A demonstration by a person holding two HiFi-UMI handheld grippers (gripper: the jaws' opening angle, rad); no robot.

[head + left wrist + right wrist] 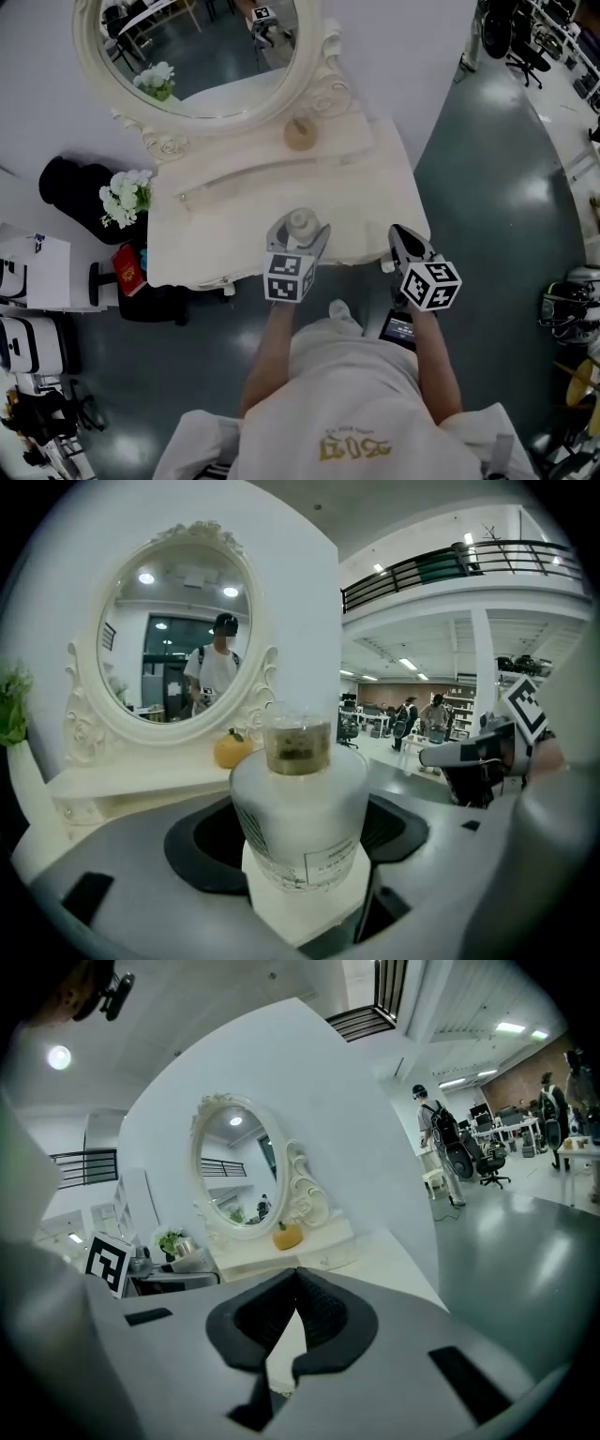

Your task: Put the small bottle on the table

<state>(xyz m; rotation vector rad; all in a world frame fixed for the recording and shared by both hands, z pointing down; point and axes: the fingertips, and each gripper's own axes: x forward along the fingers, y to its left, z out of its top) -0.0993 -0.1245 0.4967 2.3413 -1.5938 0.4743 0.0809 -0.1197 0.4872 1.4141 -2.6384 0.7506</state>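
The small bottle (pixel 300 223) is frosted white with a clear cap, and it stands upright at the front edge of the cream dressing table (pixel 281 178). My left gripper (pixel 298 240) is shut on it, one dark pad against each side. In the left gripper view the bottle (pixel 300 808) fills the middle, its base on the tabletop (pixel 309 913). My right gripper (pixel 405 242) hovers by the table's front right corner. Its jaws are shut with nothing in them, and their pads (pixel 323 1312) meet in the right gripper view.
An oval mirror (pixel 202 47) rises at the back of the table, with a small orange fruit-shaped ornament (pixel 300 134) on the raised shelf below it. White flowers (pixel 127 197), a black stool (pixel 75 192) and a red box (pixel 128 269) crowd the table's left side. Grey floor lies to the right.
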